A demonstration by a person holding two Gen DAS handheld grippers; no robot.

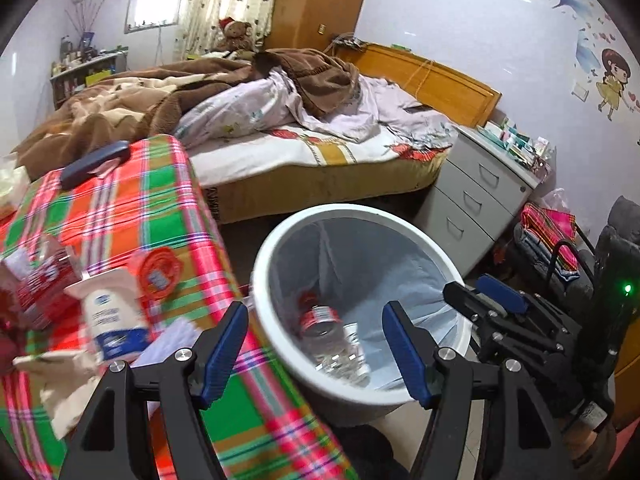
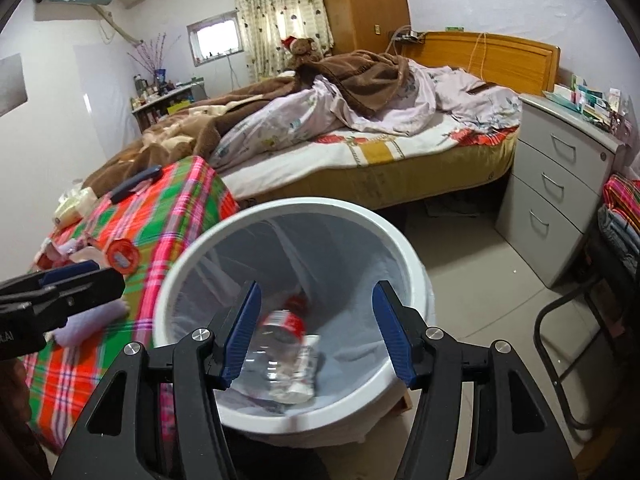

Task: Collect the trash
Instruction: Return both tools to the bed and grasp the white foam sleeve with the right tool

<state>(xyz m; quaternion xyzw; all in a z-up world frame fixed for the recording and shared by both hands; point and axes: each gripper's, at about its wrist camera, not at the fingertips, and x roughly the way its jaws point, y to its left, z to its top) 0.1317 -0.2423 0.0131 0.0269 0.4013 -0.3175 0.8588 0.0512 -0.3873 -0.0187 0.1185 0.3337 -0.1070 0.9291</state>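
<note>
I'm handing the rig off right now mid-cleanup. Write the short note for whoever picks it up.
Left gripper: open, holding nothing, between the plaid table edge and the bin.
Right gripper: open and empty, above the trash bin.
Done: a clear plastic bottle with a red label lies inside the lined bin.
Left on the plaid-covered table: a white and blue bottle, a round orange lid, a red and white package, crumpled paper and a pale purple item near the table's edge.
Next, probably: left gripper takes the white and blue bottle, the nearest piece.
</note>
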